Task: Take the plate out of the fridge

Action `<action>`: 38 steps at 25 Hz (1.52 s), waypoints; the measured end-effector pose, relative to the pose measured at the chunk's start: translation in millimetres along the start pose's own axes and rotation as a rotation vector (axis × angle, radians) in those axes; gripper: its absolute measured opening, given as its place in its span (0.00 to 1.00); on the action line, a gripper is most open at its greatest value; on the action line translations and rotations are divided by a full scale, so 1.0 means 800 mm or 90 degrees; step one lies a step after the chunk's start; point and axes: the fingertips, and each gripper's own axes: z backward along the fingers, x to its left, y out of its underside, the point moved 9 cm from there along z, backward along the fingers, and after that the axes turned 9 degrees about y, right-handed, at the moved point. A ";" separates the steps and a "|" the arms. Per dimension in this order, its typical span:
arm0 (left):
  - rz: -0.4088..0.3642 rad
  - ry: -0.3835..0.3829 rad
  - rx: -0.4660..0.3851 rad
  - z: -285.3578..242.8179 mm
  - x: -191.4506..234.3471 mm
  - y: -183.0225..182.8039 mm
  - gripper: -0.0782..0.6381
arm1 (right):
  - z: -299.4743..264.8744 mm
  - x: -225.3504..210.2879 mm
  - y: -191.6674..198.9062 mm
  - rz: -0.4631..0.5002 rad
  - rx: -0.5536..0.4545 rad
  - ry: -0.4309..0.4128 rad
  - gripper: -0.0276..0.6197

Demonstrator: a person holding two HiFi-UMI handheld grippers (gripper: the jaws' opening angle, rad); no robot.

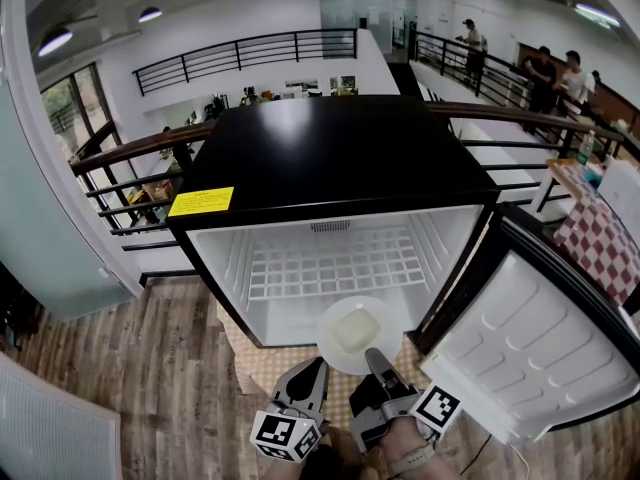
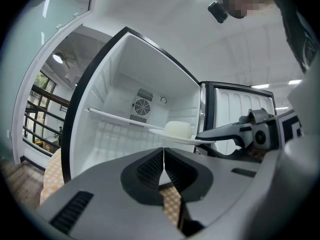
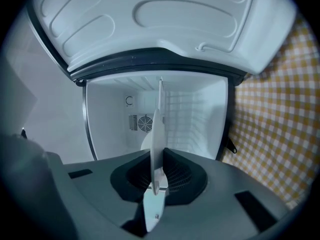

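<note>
A white plate (image 1: pixel 358 334) with a pale block of food (image 1: pixel 354 330) on it hangs just outside the open fridge (image 1: pixel 330 158), in front of its lower opening. My right gripper (image 1: pixel 378 364) is shut on the plate's near rim; in the right gripper view the plate (image 3: pixel 156 154) stands edge-on between the jaws. My left gripper (image 1: pixel 310 378) sits just left of the plate, shut with nothing in it, its jaws (image 2: pixel 163 170) pressed together. From the left gripper view the plate (image 2: pixel 177 138) and the right gripper (image 2: pixel 235 134) show to the right.
The fridge door (image 1: pixel 530 343) stands swung open at the right. Inside, a white wire shelf (image 1: pixel 335 263) is bare. The fridge stands on a yellow checked mat (image 1: pixel 262 363) on a wooden floor. A black railing (image 1: pixel 130 183) runs behind, and people stand far back right.
</note>
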 end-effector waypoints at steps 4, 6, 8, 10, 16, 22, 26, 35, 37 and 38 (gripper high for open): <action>0.000 -0.004 0.001 0.002 0.003 0.001 0.13 | 0.000 -0.009 0.001 -0.001 -0.007 0.006 0.12; 0.001 -0.002 0.000 0.002 0.004 0.001 0.13 | 0.000 -0.014 0.002 -0.003 -0.014 0.009 0.12; 0.001 0.000 -0.001 0.002 0.005 0.001 0.13 | 0.000 -0.019 0.003 -0.005 -0.020 0.010 0.12; 0.003 0.002 -0.001 0.001 0.006 0.001 0.13 | -0.001 -0.022 0.003 -0.005 -0.024 0.009 0.12; 0.007 0.008 0.005 0.000 0.012 0.005 0.13 | -0.004 -0.037 0.005 -0.012 -0.034 0.015 0.12; 0.009 0.017 0.012 -0.006 0.016 0.009 0.13 | -0.007 -0.052 0.006 -0.014 -0.047 0.016 0.12; 0.010 0.025 0.017 -0.009 0.017 0.013 0.13 | -0.009 -0.058 0.005 -0.016 -0.060 0.022 0.12; 0.014 0.037 0.025 -0.014 0.023 0.017 0.13 | -0.014 -0.073 0.006 -0.022 -0.077 0.024 0.12; 0.014 0.038 0.028 -0.014 0.025 0.019 0.13 | -0.015 -0.075 0.006 -0.024 -0.082 0.021 0.12; 0.015 0.039 0.030 -0.014 0.025 0.019 0.13 | -0.016 -0.076 0.007 -0.025 -0.085 0.020 0.12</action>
